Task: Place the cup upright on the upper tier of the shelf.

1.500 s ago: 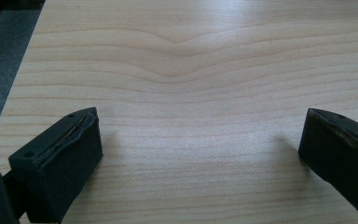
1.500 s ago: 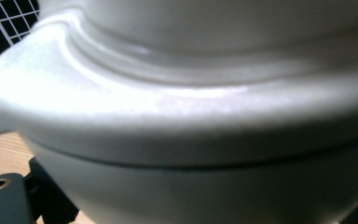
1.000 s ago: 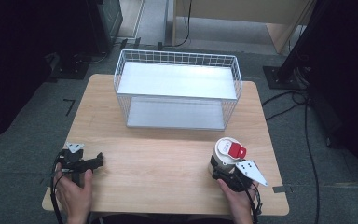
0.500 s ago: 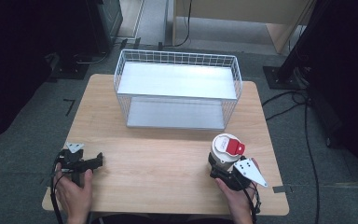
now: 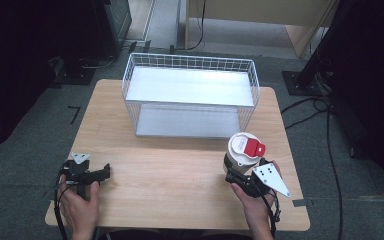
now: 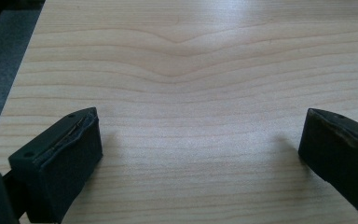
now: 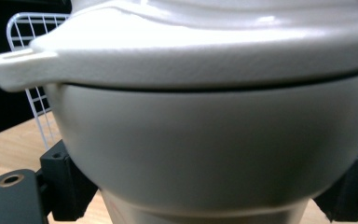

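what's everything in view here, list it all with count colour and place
container: 1, white with a red flap on its lid, near right part of the table, gripped around its body by the right gripper
wire basket: 1, white wire with a pale floor, far middle of the table, nothing in it
table: 1, light wood, centre of the high view
cables: several, black, on the grey floor right of the table
stand base: 1, black, on the floor past the table's far right corner
left gripper: 1, black, near left part of the table, jaws wide apart over bare wood
right gripper: 1, black with a grey three-cornered plate, jaws closed on the container
hands: 2, near table edge, one on each gripper
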